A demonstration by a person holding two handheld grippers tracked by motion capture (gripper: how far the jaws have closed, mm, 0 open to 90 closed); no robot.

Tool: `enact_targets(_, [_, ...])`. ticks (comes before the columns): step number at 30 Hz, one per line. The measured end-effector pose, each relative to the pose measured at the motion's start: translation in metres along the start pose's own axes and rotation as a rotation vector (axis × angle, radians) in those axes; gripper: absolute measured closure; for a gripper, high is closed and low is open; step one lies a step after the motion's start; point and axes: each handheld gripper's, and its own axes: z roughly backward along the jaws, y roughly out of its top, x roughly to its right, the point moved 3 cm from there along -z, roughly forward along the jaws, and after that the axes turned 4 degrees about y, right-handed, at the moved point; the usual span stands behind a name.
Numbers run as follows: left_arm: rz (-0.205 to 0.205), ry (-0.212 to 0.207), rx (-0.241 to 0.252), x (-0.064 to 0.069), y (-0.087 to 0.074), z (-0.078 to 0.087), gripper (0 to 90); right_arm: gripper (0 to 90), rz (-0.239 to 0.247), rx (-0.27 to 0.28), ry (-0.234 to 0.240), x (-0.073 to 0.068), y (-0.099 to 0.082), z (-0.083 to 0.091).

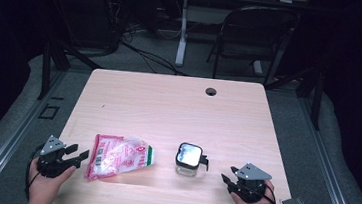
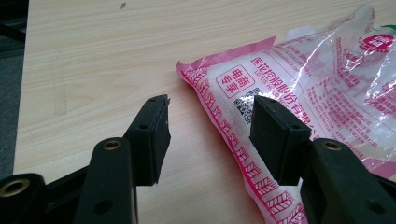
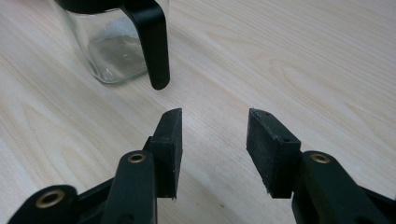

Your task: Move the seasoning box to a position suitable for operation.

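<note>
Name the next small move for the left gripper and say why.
Probably ease the left gripper forward so its open jaws straddle the near edge of the pink bag. One jaw already hangs over the bag, the other over bare table, and nothing is gripped.

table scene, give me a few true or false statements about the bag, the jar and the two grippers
1. The pink printed bag lies flat on the table. True.
2. The left gripper is clamped on the bag. False: its jaws are open, with one over the bag's edge and nothing pinched.
3. The glass jar stands to the right of the bag, apart from it. True.
4. The right gripper holds the jar by its black handle. False: its jaws are open and empty, short of the handle.
5. The jar lies tipped on its side. False: it stands upright.
</note>
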Motion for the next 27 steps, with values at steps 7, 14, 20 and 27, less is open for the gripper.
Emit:
enact_targets(7, [0.008,-0.015,0.011,0.004,-0.001,0.001,44.8,56.2,-0.007,-0.001,0.004,-0.003,0.003,0.001])
enact_targets(14, [-0.049,-0.014,0.033,0.014,0.001,0.008,50.5,58.7,-0.022,0.008,0.045,-0.008,0.01,-0.003])
enact_targets(20, [-0.037,-0.036,0.038,0.019,0.0,0.012,55.6,58.4,-0.006,0.024,0.076,-0.017,0.018,-0.009])
enact_targets(27, [-0.065,-0.039,0.044,0.021,-0.004,0.016,55.9,57.8,0.002,0.009,0.109,-0.02,0.026,-0.026])
